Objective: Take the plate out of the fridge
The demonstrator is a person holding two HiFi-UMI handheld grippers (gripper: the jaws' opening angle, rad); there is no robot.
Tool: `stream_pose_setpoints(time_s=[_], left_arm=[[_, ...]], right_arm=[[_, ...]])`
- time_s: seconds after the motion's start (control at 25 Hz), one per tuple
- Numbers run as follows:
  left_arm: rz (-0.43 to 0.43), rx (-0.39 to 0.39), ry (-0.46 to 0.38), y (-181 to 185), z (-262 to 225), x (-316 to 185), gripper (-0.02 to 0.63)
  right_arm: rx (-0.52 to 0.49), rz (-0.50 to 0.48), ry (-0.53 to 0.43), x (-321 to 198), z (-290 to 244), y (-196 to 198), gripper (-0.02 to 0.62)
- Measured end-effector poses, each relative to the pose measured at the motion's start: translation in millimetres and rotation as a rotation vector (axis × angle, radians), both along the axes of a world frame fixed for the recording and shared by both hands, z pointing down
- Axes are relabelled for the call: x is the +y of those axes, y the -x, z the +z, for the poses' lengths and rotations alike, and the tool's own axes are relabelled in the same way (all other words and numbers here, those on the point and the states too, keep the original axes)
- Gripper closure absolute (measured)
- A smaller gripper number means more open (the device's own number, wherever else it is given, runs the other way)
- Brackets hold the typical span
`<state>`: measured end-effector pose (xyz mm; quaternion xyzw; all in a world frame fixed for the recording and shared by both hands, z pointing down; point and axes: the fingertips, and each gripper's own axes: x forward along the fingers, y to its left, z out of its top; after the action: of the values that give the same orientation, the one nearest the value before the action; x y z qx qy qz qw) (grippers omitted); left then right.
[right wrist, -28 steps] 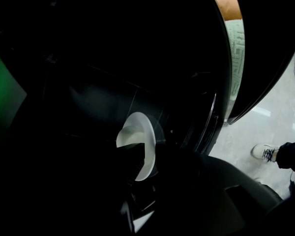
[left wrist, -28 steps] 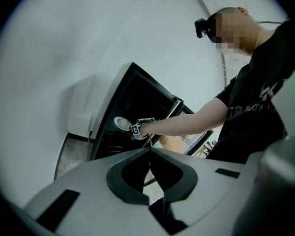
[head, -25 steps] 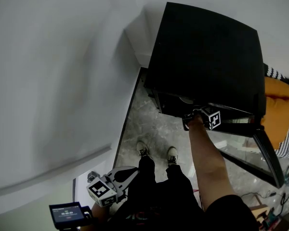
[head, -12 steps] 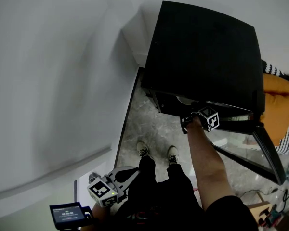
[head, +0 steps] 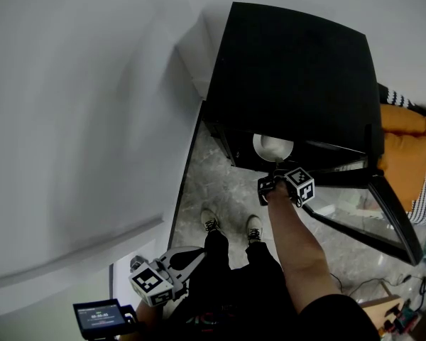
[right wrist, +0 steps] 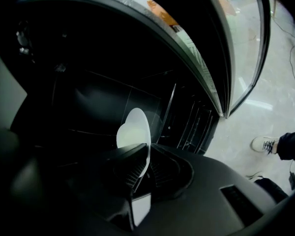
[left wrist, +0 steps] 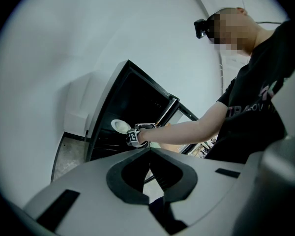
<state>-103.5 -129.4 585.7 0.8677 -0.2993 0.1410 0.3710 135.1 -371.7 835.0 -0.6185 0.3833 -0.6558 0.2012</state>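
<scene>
Your right hand-held gripper (right wrist: 146, 154) is closing its jaws on the near rim of the white plate (right wrist: 133, 127), edge-on to them, straight ahead at the fridge (head: 291, 69) mouth. Left hand-held gripper (left wrist: 150, 151): jaws together, empty, well away.

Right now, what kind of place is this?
Probably a plain indoor room, maybe a workroom, not surely a kitchen. A black fridge with a glass door stands open by white walls on a grey stone floor, a white plate at its opening.
</scene>
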Motion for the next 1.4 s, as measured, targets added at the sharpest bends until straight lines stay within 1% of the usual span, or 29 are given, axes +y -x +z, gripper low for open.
stream_pose_setpoints(time_s=[0.08,0.16,0.28,0.4,0.52,0.6,0.64,0.8,0.96,1.0,1.12,1.24,1.32,1.4], left_arm=[[-0.006,0.007,-0.008,0.6,-3.0,2.3,0.601],[-0.017,0.022,-0.019,1.8,-6.9,3.2,0.601],[-0.028,0.002,0.0,9.8,-3.0,9.7,0.601],[-0.047,0.013,-0.008,16.0,-2.4,11.5,0.601],[-0.05,-0.015,0.008,25.3,5.3,18.1,0.601],[-0.048,-0.011,0.02,26.4,5.8,19.7,0.601],[-0.048,-0.006,0.022,26.1,5.1,19.5,0.601],[-0.066,0.035,-0.012,26.6,0.3,12.6,0.601],[-0.051,0.049,0.006,24.9,-0.2,11.9,0.601],[-0.046,0.044,0.007,25.1,-0.1,11.1,0.601],[-0.023,-0.001,0.033,26.5,4.6,13.6,0.601],[-0.016,-0.018,0.033,28.5,9.4,15.7,0.601],[-0.025,-0.004,0.023,27.2,7.8,14.8,0.601],[-0.053,0.039,0.002,23.4,1.9,11.2,0.601]], right_arm=[[-0.01,0.023,-0.01,3.1,-6.2,2.7,0.565],[-0.015,0.037,-0.019,5.2,-1.5,3.2,0.565],[-0.032,0.07,-0.021,7.1,-6.3,9.1,0.565],[-0.037,0.098,-0.057,4.8,7.5,4.3,0.563],[-0.08,0.158,-0.066,4.4,-6.1,10.9,0.563],[-0.097,0.173,-0.074,2.0,-5.2,11.7,0.563],[-0.102,0.175,-0.078,0.3,-4.5,11.7,0.563],[-0.088,0.155,-0.07,-1.0,-6.0,14.2,0.563],[-0.1,0.145,-0.076,10.0,-6.1,17.7,0.563],[-0.104,0.144,-0.076,13.3,-6.5,18.6,0.564],[-0.105,0.141,-0.072,20.6,-6.4,19.1,0.563],[-0.11,0.148,-0.077,17.9,-4.8,17.6,0.563],[-0.119,0.157,-0.079,13.8,-3.5,16.4,0.563],[-0.126,0.16,-0.083,10.8,-2.3,15.2,0.563]])
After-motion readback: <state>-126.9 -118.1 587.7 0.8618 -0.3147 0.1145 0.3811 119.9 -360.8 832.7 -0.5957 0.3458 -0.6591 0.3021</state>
